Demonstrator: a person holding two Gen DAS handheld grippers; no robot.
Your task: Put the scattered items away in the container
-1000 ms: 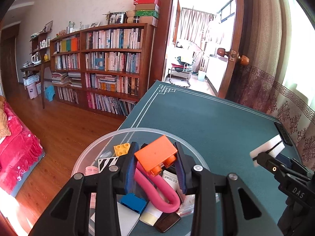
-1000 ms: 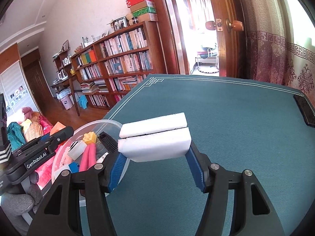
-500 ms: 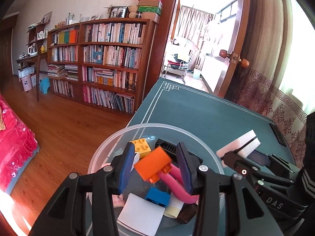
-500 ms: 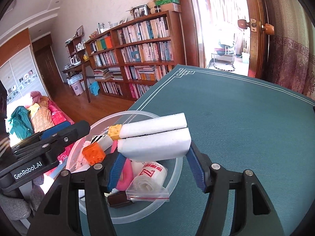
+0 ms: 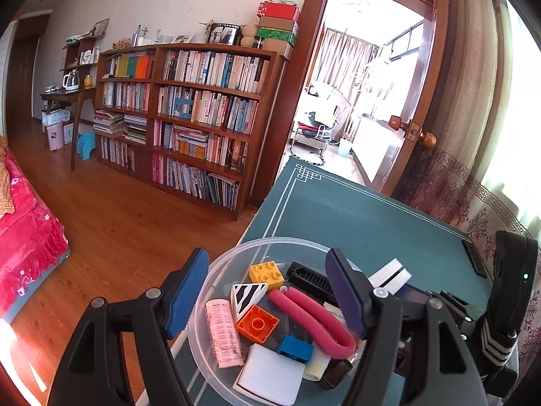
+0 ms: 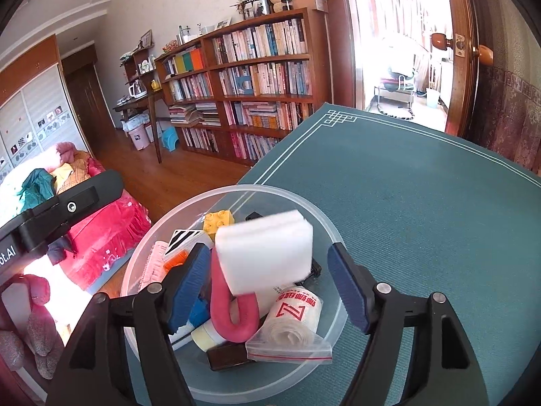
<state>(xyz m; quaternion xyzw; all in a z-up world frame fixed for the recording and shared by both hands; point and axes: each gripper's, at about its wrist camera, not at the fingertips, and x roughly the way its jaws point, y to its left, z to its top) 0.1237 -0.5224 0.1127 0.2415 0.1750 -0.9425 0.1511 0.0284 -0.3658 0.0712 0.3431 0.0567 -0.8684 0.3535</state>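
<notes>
Near the left edge of the teal table [image 6: 422, 182] we log one clear round container [image 6: 324, 226], holding the collected items. Contents, as we see them: white sponge [image 6: 265, 253], blurred, lying on top of the pile between the spread fingers of the right gripper [image 6: 267, 284] and touched by neither; pink foam loop [image 5: 314, 318]; orange brick [image 5: 257, 323], stud side up; yellow brick [image 5: 266, 274] toward the far rim; blue brick [image 5: 296, 348]; black-and-white striped piece [image 5: 246, 296]; pink ribbed roller [image 5: 223, 333]; white square pad [image 5: 270, 375] at the near rim; bagged white roll with red print [image 6: 294, 324]; dark brown block [image 6: 226, 355]; black ribbed item [image 5: 309, 279] at the far side.

Right gripper: jaws wide apart, empty, above the container. Left gripper [image 5: 267, 301]: jaws likewise wide apart, empty, one finger outside the left rim, the other over the contents.

Beyond the table we note a wooden bookcase [image 5: 189, 115] along the wall, a red bedcover [image 5: 23, 230] on the left, and an open doorway [image 5: 358, 101].
</notes>
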